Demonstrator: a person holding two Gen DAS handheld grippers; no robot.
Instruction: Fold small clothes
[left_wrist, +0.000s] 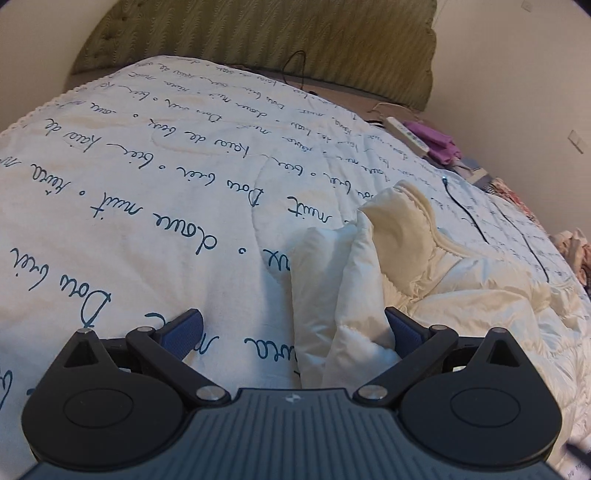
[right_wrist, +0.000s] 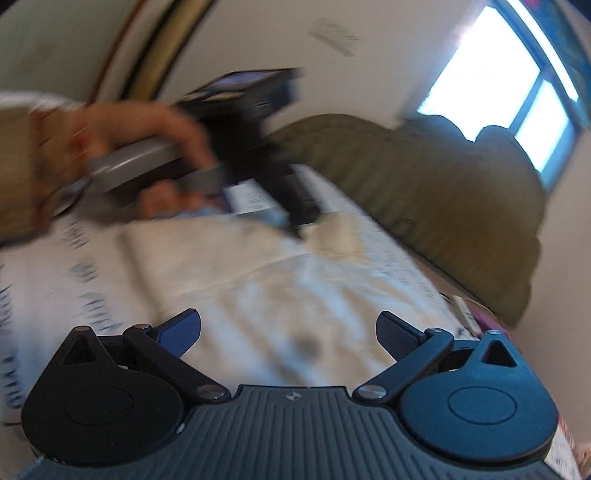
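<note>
A cream puffy jacket (left_wrist: 424, 280) lies crumpled on a white quilt (left_wrist: 129, 206) with blue script, its collar standing up. A fold of its fabric reaches between the blue pads of my left gripper (left_wrist: 293, 332), whose jaws stand wide apart and do not press on it. My right gripper (right_wrist: 288, 332) is open above the same cream jacket (right_wrist: 229, 266), with nothing clamped between its pads. The right wrist view is blurred. In it a person's hand (right_wrist: 147, 136) holds the other gripper (right_wrist: 258, 155) over the far side of the jacket.
An olive padded headboard (left_wrist: 258, 37) backs the bed. A white power strip (left_wrist: 408, 134), purple cloth (left_wrist: 436, 138) and black cables (left_wrist: 469, 214) lie along the bed's right side. A bright window (right_wrist: 509, 77) shows at the upper right of the right wrist view.
</note>
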